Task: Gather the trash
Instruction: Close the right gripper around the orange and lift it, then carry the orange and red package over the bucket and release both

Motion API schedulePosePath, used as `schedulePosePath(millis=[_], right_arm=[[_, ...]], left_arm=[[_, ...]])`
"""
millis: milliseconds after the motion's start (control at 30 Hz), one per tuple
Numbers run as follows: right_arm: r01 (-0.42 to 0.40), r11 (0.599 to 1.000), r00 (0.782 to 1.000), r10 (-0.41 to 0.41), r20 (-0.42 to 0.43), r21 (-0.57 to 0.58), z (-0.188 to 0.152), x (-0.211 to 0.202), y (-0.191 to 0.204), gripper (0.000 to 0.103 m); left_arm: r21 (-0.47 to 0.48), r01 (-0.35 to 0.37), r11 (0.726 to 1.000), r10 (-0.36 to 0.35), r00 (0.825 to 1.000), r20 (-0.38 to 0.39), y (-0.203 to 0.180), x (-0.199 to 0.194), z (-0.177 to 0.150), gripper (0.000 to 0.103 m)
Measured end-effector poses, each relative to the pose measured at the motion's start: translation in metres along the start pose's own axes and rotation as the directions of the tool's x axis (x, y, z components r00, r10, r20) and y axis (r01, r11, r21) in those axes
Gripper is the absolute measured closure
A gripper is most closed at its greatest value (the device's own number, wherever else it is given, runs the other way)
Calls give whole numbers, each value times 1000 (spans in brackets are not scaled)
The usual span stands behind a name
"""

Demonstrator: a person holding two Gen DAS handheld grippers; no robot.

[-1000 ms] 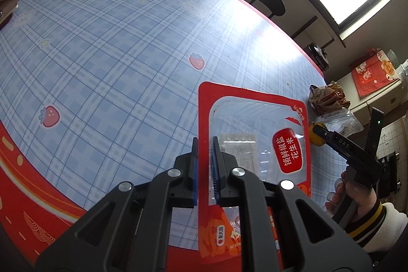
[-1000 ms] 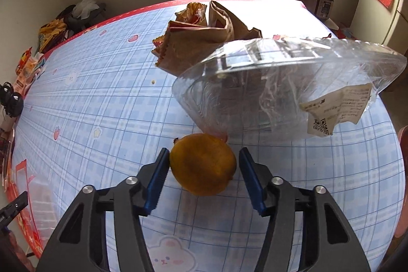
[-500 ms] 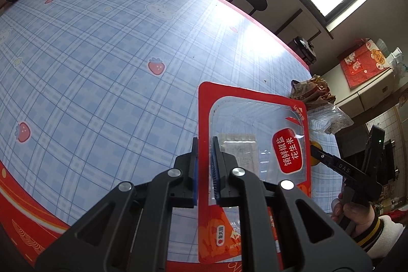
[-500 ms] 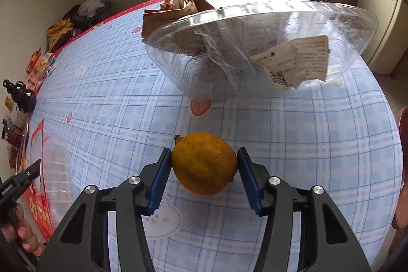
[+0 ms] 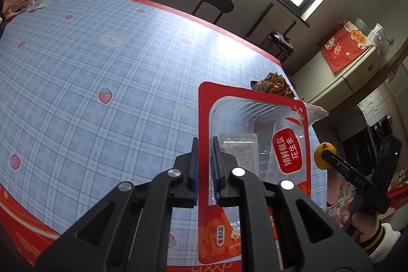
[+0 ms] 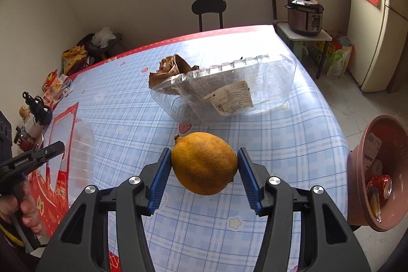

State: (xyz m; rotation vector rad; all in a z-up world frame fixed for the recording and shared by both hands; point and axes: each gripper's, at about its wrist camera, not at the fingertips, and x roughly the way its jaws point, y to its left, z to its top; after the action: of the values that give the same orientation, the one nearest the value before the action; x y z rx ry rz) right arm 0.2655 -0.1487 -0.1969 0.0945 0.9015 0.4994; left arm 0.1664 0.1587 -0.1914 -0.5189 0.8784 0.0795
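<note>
My left gripper (image 5: 204, 167) is shut on the edge of a red and clear peanut package (image 5: 252, 144) and holds it upright above the table. It also shows in the right wrist view (image 6: 68, 144). My right gripper (image 6: 204, 170) is shut on a yellow lemon (image 6: 204, 162), lifted above the table; the lemon shows in the left wrist view (image 5: 322, 156). A clear plastic container (image 6: 229, 91) with a paper label and a crumpled brown paper bag (image 6: 170, 68) lie on the blue checked tablecloth (image 6: 127, 119).
A brown bin (image 6: 377, 177) holding a red can and other trash stands off the table's right edge. A black stool (image 6: 209, 9) and a pressure cooker (image 6: 304, 14) stand beyond the table. Clutter lies at the far left edge (image 6: 38, 108).
Both grippers have lifted and pulled back with their loads. The lemon has come up off the table, away from the clear container. The bin has come into the right wrist view.
</note>
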Motion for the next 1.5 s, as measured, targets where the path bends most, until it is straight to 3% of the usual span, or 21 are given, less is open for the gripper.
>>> schedulePosePath(millis=[233, 533, 1033, 1300, 1333, 1400, 1433, 1467, 1500], right_arm=[[12, 1000, 992, -11, 128, -9, 4, -60, -24, 50], [70, 993, 966, -91, 242, 94, -17, -135, -81, 50], [253, 908, 891, -353, 286, 334, -76, -237, -219, 50], [306, 877, 873, -414, 258, 371, -86, -255, -269, 50], [311, 875, 872, -418, 255, 371, -84, -255, -275, 50], [319, 874, 871, -423, 252, 367, -79, -254, -285, 50], [321, 874, 871, -424, 250, 364, -77, -254, -289, 50], [321, 875, 872, -422, 249, 361, -74, -252, -293, 50], [320, 877, 873, -419, 248, 358, -71, -252, -296, 50]], left_arm=[[99, 34, 995, -36, 999, 20, -55, -8, 8, 91], [249, 104, 963, -107, 994, -3, -148, 1, 7, 91], [483, 259, 836, -215, 966, -146, -367, 83, -26, 91], [551, 309, 775, -246, 951, -188, -487, 141, -57, 90], [556, 323, 766, -254, 946, -199, -499, 147, -60, 88], [566, 362, 741, -286, 932, -223, -521, 155, -64, 54], [572, 364, 735, -300, 931, -207, -529, 154, -64, 30], [577, 364, 731, -314, 930, -189, -534, 153, -63, 22], [583, 363, 727, -322, 930, -178, -538, 151, -62, 21]])
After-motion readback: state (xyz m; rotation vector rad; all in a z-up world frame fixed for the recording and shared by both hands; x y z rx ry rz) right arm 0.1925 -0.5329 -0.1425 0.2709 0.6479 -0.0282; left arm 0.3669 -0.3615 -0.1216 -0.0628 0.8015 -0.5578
